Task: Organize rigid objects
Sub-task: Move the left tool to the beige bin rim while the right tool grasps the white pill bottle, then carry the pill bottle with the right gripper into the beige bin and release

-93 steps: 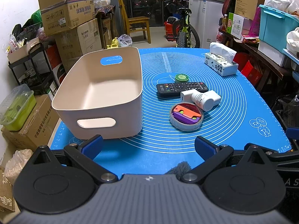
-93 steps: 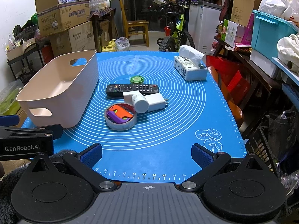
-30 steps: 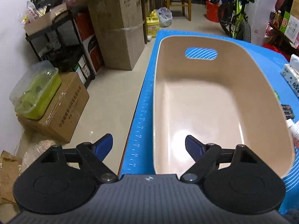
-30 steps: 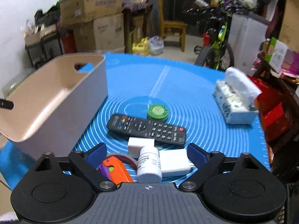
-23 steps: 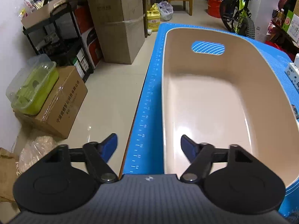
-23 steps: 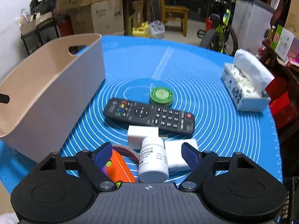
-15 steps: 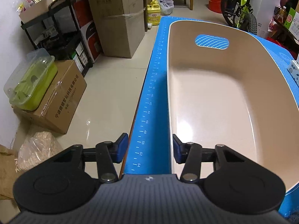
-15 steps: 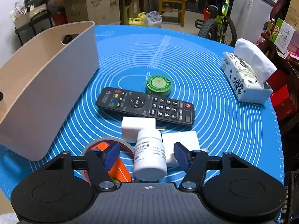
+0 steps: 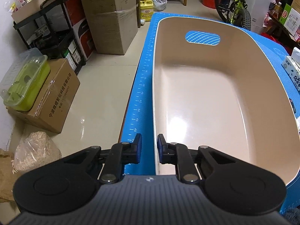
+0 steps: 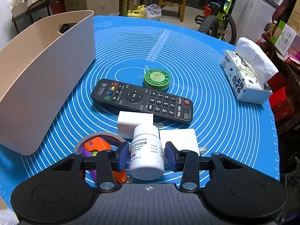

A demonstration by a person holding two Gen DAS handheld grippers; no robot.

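Closing both grippers on their targets.
My left gripper straddles the beige bin wall, not yet touching; my right gripper closes around the white pill bottle lying between its fingers.

A beige bin fills the right half of the left wrist view — empty, upright, oval handle cutout at its far end. In the right wrist view, low centre, a white pill bottle lies on its side; behind it a black remote, a green round tin, two white blocks — at lower left, an orange-and-purple toy inside a tape roll.
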